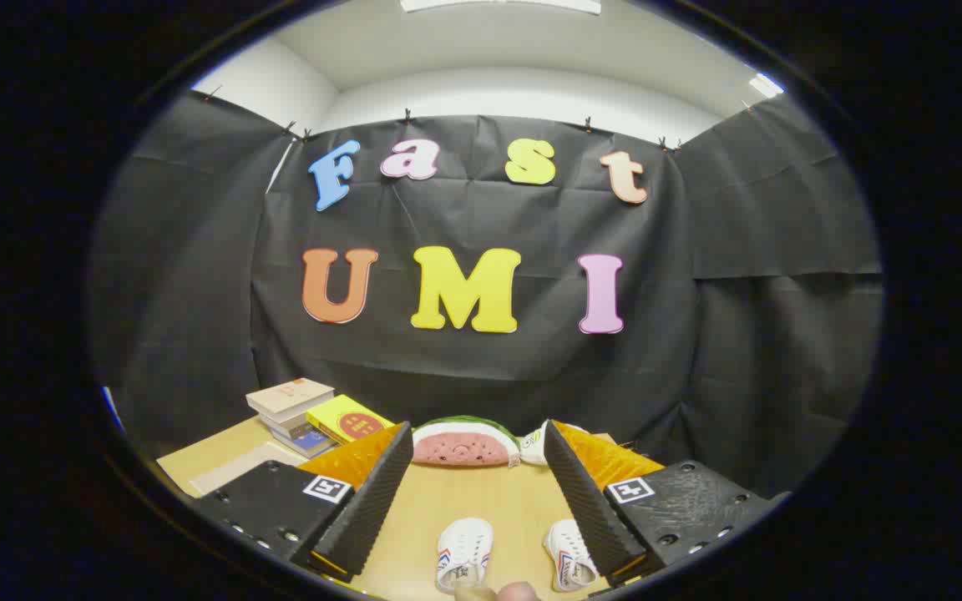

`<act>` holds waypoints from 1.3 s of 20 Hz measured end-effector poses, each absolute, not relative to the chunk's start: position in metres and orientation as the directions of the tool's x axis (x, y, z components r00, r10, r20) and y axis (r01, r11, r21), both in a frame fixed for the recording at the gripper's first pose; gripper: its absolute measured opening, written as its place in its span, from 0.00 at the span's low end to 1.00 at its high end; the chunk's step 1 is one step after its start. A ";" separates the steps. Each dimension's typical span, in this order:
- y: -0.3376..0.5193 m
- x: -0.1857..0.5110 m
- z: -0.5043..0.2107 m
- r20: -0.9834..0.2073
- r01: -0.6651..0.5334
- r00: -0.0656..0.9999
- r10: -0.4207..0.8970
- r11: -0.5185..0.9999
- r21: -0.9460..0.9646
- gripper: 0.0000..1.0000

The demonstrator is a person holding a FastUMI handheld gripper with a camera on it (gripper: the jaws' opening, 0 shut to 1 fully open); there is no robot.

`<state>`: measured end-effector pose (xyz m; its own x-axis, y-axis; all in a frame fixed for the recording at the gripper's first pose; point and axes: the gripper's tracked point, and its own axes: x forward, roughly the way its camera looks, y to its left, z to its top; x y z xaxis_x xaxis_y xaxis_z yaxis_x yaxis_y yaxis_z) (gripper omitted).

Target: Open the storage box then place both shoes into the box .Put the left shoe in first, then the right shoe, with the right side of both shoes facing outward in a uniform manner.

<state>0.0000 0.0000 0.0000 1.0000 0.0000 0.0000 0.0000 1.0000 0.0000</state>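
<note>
Two shoes lie side by side on the table, between the spread fingers of the gripper. Beyond them, a watermelon toy sits against the wall; books are stacked at far left.

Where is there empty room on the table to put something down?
Bare wood lies between the open tongs, from the two small white shoes up to the watermelon-slice plush toy. Another bare patch of the wooden table sits before the stack of books. The back edge is crowded.
</note>
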 end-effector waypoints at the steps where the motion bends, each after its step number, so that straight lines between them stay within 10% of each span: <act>1: -0.001 0.000 -0.001 0.000 0.000 1.000 0.000 1.000 -0.001 0.95; 26: 0.032 0.008 -0.029 -0.078 -0.078 0.994 0.081 0.996 0.031 0.95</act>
